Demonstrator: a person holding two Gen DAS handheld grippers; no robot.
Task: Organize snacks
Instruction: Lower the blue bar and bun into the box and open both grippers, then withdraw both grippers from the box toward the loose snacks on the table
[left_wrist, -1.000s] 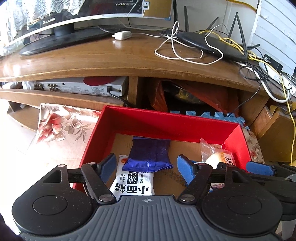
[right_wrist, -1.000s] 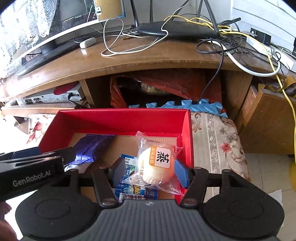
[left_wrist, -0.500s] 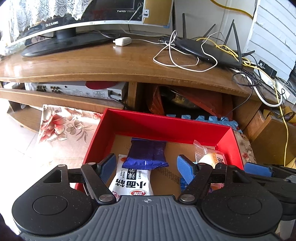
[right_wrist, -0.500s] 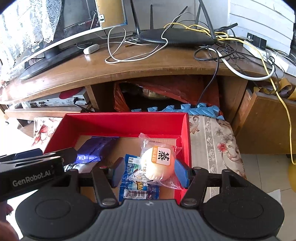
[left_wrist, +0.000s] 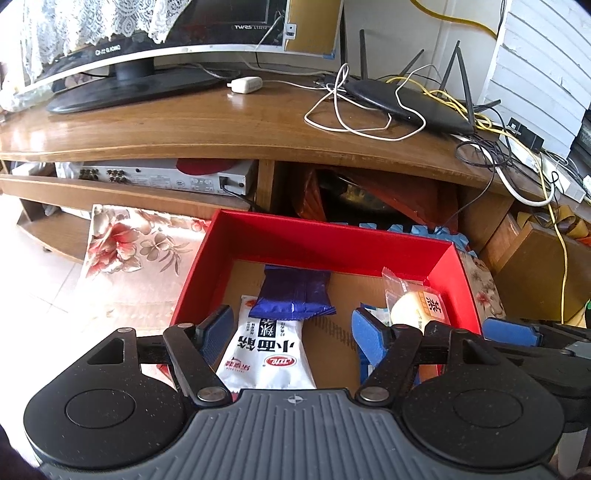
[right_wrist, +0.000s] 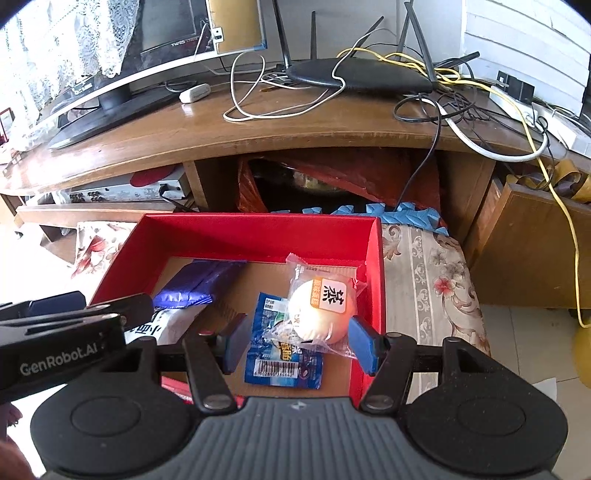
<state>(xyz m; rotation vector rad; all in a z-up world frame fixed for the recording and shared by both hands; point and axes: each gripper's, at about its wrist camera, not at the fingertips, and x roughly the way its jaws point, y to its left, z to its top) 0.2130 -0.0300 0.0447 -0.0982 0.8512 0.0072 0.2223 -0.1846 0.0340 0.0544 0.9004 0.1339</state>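
Jaws on our left gripper (left_wrist: 291, 328) are closing, standing apart over the white noodle packet (left_wrist: 267, 354), pads clear of it and nothing gripped; jaws on our right gripper (right_wrist: 297, 343) stand partly open either side of the wrapped bun (right_wrist: 321, 310), and we cannot tell whether the pads press its wrapper. Contents of the red box (left_wrist: 325, 240), listed left to right in the left wrist view: white noodle packet lying flat on the cardboard floor near the left wall; dark blue packet (left_wrist: 293, 293) overlapping the white packet's far end; blue-and-white packet (right_wrist: 282, 354), seen best in the right wrist view, lying flat under the near edge of the bun; wrapped bun in clear film with an orange label, close to the right wall. Surroundings: floral cloth (left_wrist: 129, 243) beneath and on both sides of the box; wooden worktop (left_wrist: 207, 125) behind, carrying a monitor (left_wrist: 147, 55) at left, a white adapter (left_wrist: 245, 85), loose white cable and a black router (left_wrist: 410, 105) at right.
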